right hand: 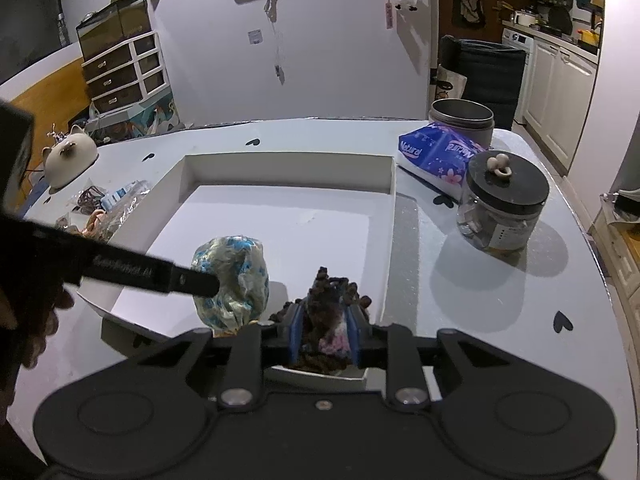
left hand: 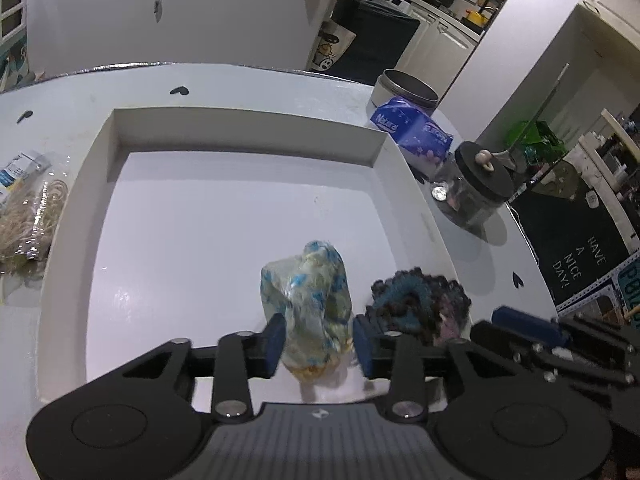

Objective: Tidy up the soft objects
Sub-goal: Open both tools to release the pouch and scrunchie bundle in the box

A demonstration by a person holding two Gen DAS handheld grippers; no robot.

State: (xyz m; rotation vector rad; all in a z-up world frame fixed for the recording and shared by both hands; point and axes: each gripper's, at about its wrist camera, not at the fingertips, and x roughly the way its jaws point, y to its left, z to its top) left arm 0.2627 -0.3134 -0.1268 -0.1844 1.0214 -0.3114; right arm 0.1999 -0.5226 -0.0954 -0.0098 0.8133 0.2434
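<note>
At lower centre, the left gripper [left hand: 319,340] pinches a soft, light blue-white bundle [left hand: 308,296]; the right gripper [right hand: 324,334] pinches a squashy dark knitted piece [right hand: 330,304], best held mid-body.

Setting: a lived-in home, open to a kitchen. You work at a pale table [right hand: 480,304] with black heart marks. At your 1 o'clock, white kitchen cabinets [right hand: 560,80] under a worktop carrying pots. At 10 o'clock, a white drawer chest [right hand: 124,72] topped by a glass tank [right hand: 112,24]. On the table: cat figurine [right hand: 70,156], tissue pack [right hand: 440,152], lidded jar [right hand: 502,204].
</note>
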